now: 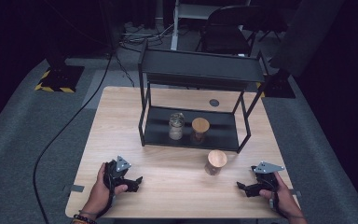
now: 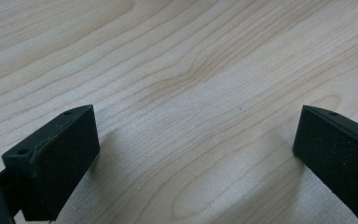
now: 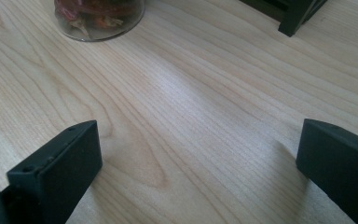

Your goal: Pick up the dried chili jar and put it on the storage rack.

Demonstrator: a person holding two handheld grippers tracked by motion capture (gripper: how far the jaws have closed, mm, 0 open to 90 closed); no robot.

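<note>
**Both claws wide, jar waiting on the table**

I hold my left gripper (image 1: 137, 181) low over the near-left part of the wooden table (image 1: 121, 121), its jaws spread wide apart with nothing but bare wood grain between them. My right gripper (image 1: 240, 186) sits at the near-right edge, jaws just as far apart and also gripping nothing — both point inward across the tabletop.

The jar with the wooden lid (image 1: 216, 162) stands upright on the table, in front of the black shelf rack (image 1: 200, 70) and near its front right leg. It is closer to my right gripper than to my left, but not touching either. In the right gripper view I see its glass base (image 3: 100, 18) ahead and to the left of the jaws, with reddish contents inside.

On the rack's lower shelf stand two more jars — a clear glass one (image 1: 176, 126) and, just beside it, another with a wooden lid (image 1: 200, 129).
</note>
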